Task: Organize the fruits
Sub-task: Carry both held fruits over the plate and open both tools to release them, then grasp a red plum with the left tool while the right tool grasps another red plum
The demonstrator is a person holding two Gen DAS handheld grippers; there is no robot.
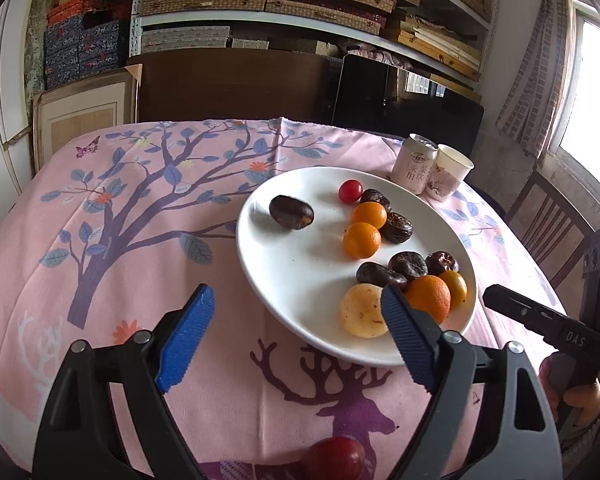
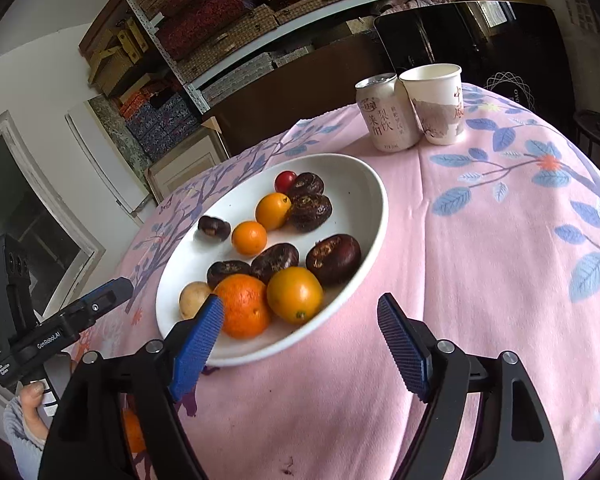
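Plate (image 1: 284, 288): glossy white glazed ceramic, smooth. Cloth (image 1: 140, 240) over the tabletop: matt printed fabric, soft nap, creased left of the plate. Orange (image 2: 242, 310): dimpled, waxy peel. Chestnuts (image 2: 332, 258): dark shells with a dull sheen. Cherry tomato (image 1: 350, 191): slick, shiny skin. Can (image 2: 388, 114) beyond the plate: metal with a matt printed wrap. Cup (image 2: 436, 102) beside it: paper, matt. Left claw (image 1: 296, 336) and right claw (image 2: 300, 336): ribbed blue rubbery pads on black matt plastic, metal rivets.

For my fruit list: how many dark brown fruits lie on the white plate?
6. One alone on the left, two beside the red fruit at the back, three together behind the big orange.
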